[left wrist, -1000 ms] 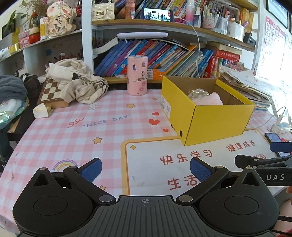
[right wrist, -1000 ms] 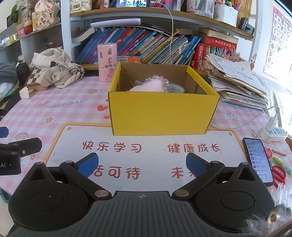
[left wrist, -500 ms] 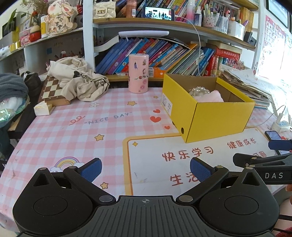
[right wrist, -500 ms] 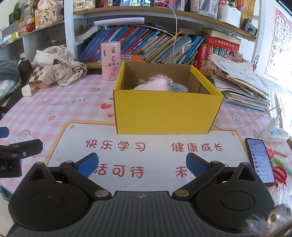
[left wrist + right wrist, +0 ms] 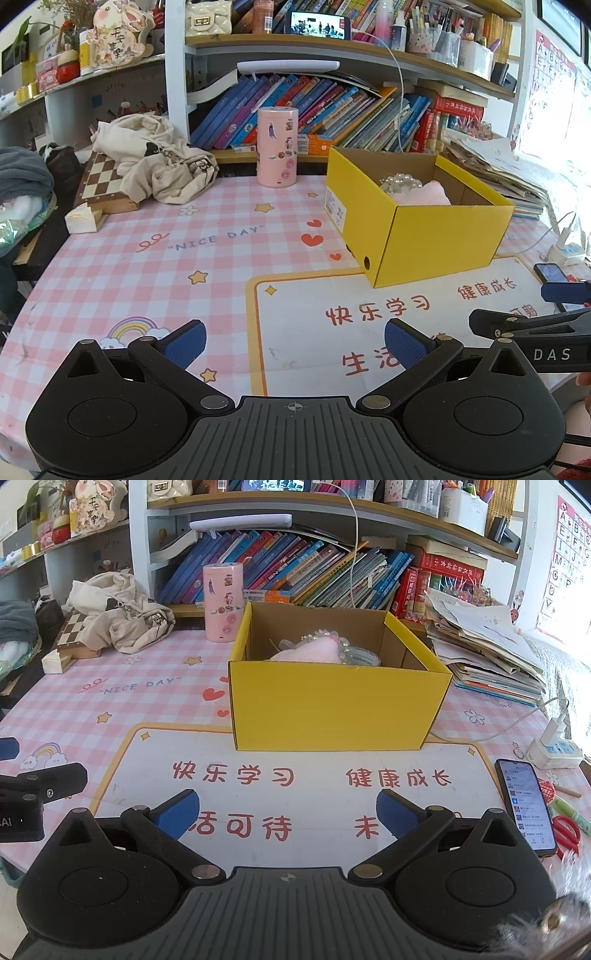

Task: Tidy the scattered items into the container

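Both views pull back from the yellow box (image 5: pixel 338 705), now dead ahead of the spread, empty right gripper (image 5: pixel 287 814), while the left gripper (image 5: pixel 294 341), also spread, sits farther left.

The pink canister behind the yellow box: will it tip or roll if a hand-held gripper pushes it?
The pink canister stands upright and tall for its base, so a high push would probably tip it. Its round body would then likely roll.

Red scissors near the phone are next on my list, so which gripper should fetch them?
Probably right. The scissors lie at the table's right edge beside the phone, next to the open right gripper. The left gripper, also open, sits farther left, and its view doesn't show them.
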Motion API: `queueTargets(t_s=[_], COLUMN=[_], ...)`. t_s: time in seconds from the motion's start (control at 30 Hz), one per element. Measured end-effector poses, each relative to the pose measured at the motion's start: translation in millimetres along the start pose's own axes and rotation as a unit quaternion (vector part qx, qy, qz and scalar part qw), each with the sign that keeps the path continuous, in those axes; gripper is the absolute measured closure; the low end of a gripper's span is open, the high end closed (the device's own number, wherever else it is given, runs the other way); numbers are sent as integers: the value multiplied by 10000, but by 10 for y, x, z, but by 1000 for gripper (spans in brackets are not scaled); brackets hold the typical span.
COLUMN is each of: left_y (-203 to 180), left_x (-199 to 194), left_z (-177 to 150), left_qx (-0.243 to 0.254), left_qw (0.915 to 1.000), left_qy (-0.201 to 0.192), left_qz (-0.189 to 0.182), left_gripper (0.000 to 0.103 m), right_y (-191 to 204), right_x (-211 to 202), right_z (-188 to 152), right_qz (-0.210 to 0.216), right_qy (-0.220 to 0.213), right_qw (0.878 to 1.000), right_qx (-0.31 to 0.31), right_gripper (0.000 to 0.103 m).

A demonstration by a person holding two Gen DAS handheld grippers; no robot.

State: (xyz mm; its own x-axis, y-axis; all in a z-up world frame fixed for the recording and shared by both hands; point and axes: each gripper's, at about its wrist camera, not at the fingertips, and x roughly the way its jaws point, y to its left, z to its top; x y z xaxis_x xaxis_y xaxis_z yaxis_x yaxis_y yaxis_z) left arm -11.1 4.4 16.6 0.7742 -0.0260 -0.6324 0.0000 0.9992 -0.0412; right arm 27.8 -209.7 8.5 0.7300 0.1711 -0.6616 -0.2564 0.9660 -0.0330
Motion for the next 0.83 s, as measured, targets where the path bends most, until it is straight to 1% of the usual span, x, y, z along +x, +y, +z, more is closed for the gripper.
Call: queueTargets(t_s=[0.53, 0.6, 0.7, 0.83], left_y=[21, 31, 65, 72], left_x=[43, 35, 17, 39], left_z=[-9, -11, -12, -7], left_qx=[-140, -185, -300, -361], left_qw=[9998, 9997, 9988, 9986], left_qy=[83, 41, -52, -51], left_qz=[-113, -179, -374, -383], left_gripper=[0, 0, 0, 0], right_y=[-16, -15, -15, -12], right_x=[48, 55, 67, 97], right_z=[6, 8, 11, 26], right_qz=[9, 10, 12, 39], right_qy=[74, 83, 97, 145], right_qw=[10000, 10000, 9999, 9998], right_qx=[-26, -33, -44, -89], right_gripper=[0, 0, 0, 0])
